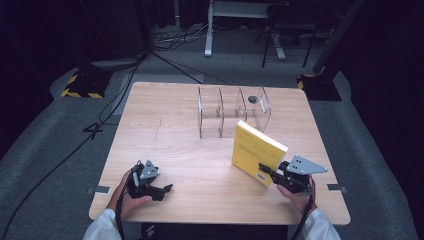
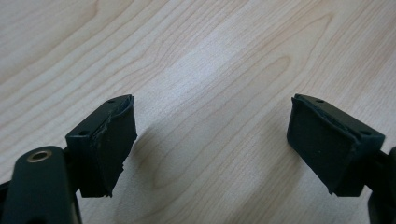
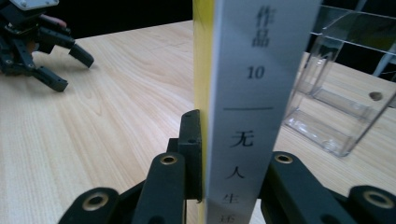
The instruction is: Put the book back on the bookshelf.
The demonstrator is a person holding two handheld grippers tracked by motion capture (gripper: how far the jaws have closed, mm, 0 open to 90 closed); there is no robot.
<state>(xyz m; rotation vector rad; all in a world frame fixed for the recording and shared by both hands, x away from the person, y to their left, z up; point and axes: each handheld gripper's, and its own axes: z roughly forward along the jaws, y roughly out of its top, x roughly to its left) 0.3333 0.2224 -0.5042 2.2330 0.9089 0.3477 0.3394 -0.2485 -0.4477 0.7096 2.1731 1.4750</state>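
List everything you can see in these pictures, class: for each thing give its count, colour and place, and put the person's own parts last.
table: one, light wood, centre of the high view
book: one, yellow cover, pale spine, held tilted above the table's right part, in front of the rack
rack: one, clear plastic with dividers, far middle of the table
floor: grey carpet with black cables, around the table
stands: two, black with yellow-black striped edges, beyond the far corners
left tool: one, black, open, low over the table's near left
right tool: one, black, shut on the book
hands: two, white sleeves, at the near edge
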